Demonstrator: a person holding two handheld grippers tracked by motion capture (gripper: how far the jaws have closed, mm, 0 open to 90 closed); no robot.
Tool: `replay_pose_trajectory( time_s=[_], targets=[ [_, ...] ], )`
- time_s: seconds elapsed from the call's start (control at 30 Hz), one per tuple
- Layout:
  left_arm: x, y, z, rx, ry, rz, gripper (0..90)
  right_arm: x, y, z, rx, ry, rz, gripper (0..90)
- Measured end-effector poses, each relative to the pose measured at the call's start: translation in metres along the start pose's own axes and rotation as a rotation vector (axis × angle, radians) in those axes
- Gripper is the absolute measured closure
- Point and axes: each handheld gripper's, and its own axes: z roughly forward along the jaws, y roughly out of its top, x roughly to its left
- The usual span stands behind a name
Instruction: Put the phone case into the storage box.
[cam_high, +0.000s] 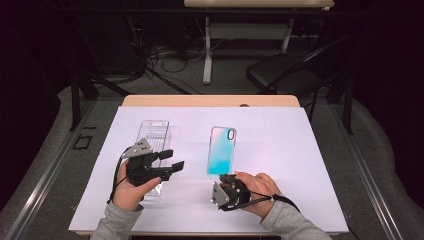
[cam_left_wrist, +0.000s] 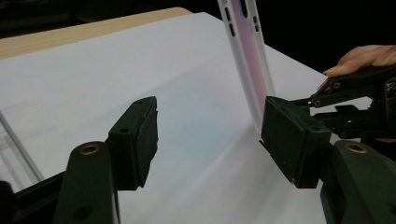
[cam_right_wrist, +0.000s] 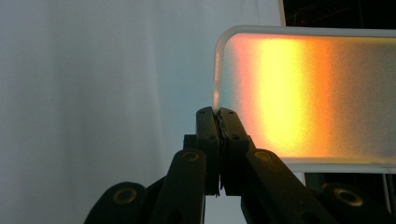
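Table (cam_high: 280, 101), wooden, under smooth white sheet (cam_high: 280, 150). Clear ribbed plastic tray (cam_high: 153, 134), far left. Iridescent phone case (cam_high: 222, 150), rounded corners, raised mid-sheet, bottom edge clamped by right gripper (cam_high: 227, 176). Left gripper (cam_high: 170, 159): jaws apart, nothing between, open sheet around.

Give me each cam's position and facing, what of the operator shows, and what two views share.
High view: above the person's side, looking forward and down on the table; both forearms, left claw, right claw.
Left gripper view: on the left claw, jaws apart, facing the phone case and the right hand.
Right gripper view: on the right claw, pinching the case edge.
Shared: the phone case.
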Motion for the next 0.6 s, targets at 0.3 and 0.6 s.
replay_pose_trajectory(
  time_s=[0.3, 0.6],
  targets=[
    [-0.002, 0.010, 0.014, -0.002, -0.011, 0.013, 38.5, 0.004, 0.002, 0.003, -0.002, -0.010, 0.005, 88.8],
    [-0.001, 0.017, 0.021, 0.000, -0.017, -0.030, 40.3, 0.004, 0.004, 0.004, -0.014, -0.015, -0.006, 88.8]
  ],
)
